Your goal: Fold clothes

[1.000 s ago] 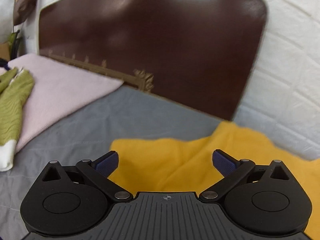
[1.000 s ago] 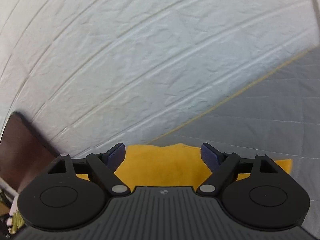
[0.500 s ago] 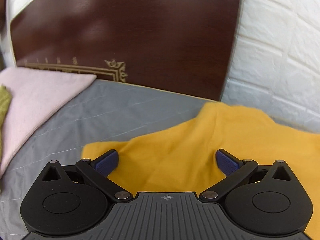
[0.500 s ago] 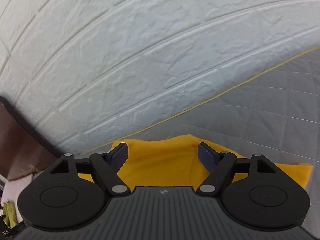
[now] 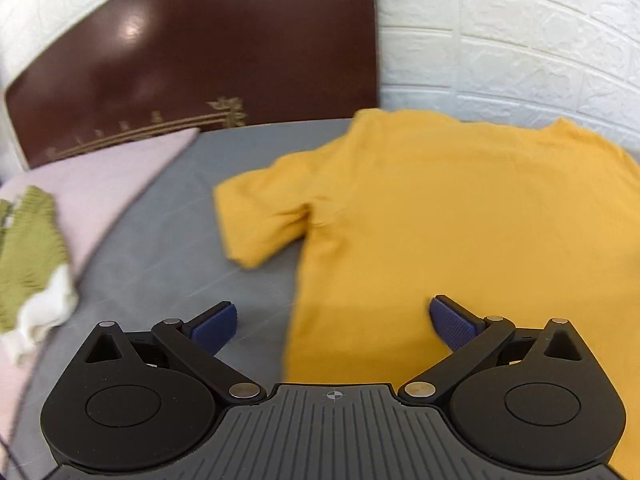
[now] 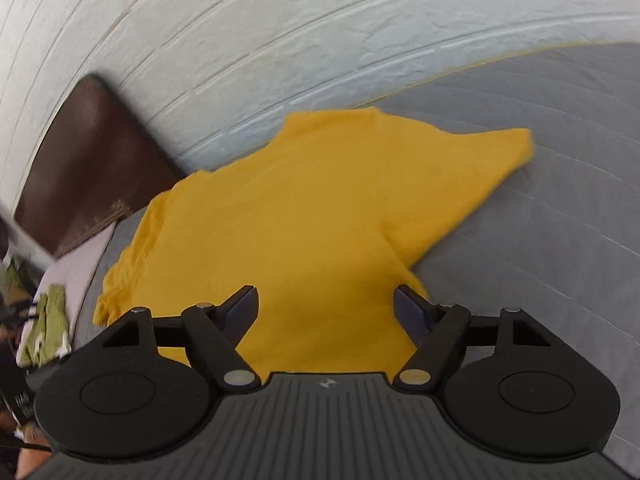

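Two claws hang over a grey bed point(image 5: 168, 240) with a white brick wall point(image 6: 280, 40) and a brown headboard point(image 5: 200, 52) behind it. On the bed a yellow shirt point(image 5: 440, 208) lies spread flat, its collar end toward the wall and its hem toward the claws, so its long axis runs straight away from them. A pink pillow point(image 5: 108, 184) with a green cloth point(image 5: 28, 252) on it sits well off to the left. The left claw point(image 5: 334, 318) is wide open and empty, straddling the shirt's left side seam below the left sleeve point(image 5: 260, 216). The right claw point(image 6: 325, 308), also apart with nothing pinched, is over the right side of the body, the right sleeve point(image 6: 472, 176) ahead of it. Each claw looks about equally near its own edge, so a first fold would likely start with a sleeve or side.
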A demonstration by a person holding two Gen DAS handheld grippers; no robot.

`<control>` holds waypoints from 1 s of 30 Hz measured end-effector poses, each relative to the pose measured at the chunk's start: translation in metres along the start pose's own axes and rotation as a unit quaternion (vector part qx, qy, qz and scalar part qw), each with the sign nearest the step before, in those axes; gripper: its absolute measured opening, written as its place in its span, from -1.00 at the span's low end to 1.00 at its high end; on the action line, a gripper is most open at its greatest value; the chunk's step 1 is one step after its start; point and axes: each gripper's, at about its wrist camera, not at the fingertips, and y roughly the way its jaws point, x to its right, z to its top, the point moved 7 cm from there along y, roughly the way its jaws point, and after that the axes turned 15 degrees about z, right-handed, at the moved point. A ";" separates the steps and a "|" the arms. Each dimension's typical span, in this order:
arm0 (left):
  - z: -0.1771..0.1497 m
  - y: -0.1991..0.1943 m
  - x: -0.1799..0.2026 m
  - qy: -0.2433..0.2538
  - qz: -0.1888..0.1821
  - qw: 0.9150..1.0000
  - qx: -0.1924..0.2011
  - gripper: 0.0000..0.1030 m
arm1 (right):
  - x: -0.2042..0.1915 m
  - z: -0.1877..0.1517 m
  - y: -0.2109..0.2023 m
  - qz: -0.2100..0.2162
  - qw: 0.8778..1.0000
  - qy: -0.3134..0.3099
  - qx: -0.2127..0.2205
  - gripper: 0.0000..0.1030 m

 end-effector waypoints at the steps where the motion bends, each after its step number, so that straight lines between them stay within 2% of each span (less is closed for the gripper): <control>1: -0.002 -0.008 -0.004 -0.002 -0.002 1.000 -0.006 1.00 | 0.002 0.003 -0.011 0.000 1.000 0.000 0.010 0.76; 3: -0.008 -0.033 -0.006 -0.006 -0.033 0.999 -0.014 1.00 | 0.008 0.008 -0.033 0.007 1.000 0.007 0.030 0.80; 6: -0.017 -0.089 0.006 -0.017 -0.132 0.991 -0.013 1.00 | 0.029 0.015 -0.056 0.047 0.994 0.075 0.060 0.80; 8: -0.031 -0.129 0.018 -0.023 -0.212 0.977 -0.021 1.00 | 0.045 0.024 -0.061 0.072 0.988 0.115 0.066 0.81; 10: -0.051 -0.164 0.028 -0.024 -0.282 0.958 -0.038 1.00 | 0.060 0.028 -0.060 0.084 0.982 0.158 0.065 0.81; 13: -0.082 -0.220 0.042 -0.026 -0.383 0.921 -0.062 1.00 | 0.074 0.032 -0.055 0.085 0.977 0.185 0.064 0.81; 14: -0.090 -0.238 0.043 -0.025 -0.420 0.904 -0.073 1.00 | 0.077 0.032 -0.055 0.081 0.977 0.183 0.066 0.81; 16: -0.106 -0.273 0.038 -0.021 -0.499 0.861 -0.099 1.00 | 0.078 0.033 -0.059 0.086 0.978 0.175 0.070 0.77; 17: -0.111 -0.291 0.033 -0.020 -0.530 0.842 -0.102 1.00 | 0.076 0.035 -0.064 0.090 0.979 0.169 0.076 0.71; 18: -0.113 -0.308 0.026 -0.018 -0.553 0.828 -0.095 1.00 | 0.075 0.037 -0.068 0.093 0.979 0.163 0.081 0.69; 19: -0.111 -0.322 0.018 -0.017 -0.565 0.821 -0.082 1.00 | 0.072 0.040 -0.077 0.098 0.979 0.152 0.092 0.69; 21: -0.102 -0.334 0.007 -0.017 -0.551 0.834 -0.041 1.00 | 0.061 0.051 -0.102 0.112 0.979 0.121 0.123 0.69; 23: -0.094 -0.337 0.002 -0.017 -0.513 0.858 -0.006 1.00 | 0.045 0.062 -0.132 0.144 0.972 0.099 0.155 0.69; 24: -0.090 -0.339 0.000 -0.017 -0.500 0.866 0.009 1.00 | 0.036 0.066 -0.150 0.164 0.968 0.086 0.171 0.69; 26: -0.081 -0.345 -0.004 -0.020 -0.490 0.871 0.039 1.00 | 0.015 0.074 -0.187 0.188 0.960 0.052 0.202 0.69; 27: -0.077 -0.350 -0.009 -0.026 -0.493 0.868 0.051 1.00 | 0.004 0.077 -0.207 0.196 0.956 0.031 0.217 0.69; 30: -0.062 -0.368 -0.035 -0.077 -0.529 0.841 0.078 1.00 | -0.023 0.083 -0.263 0.220 0.941 -0.009 0.258 0.76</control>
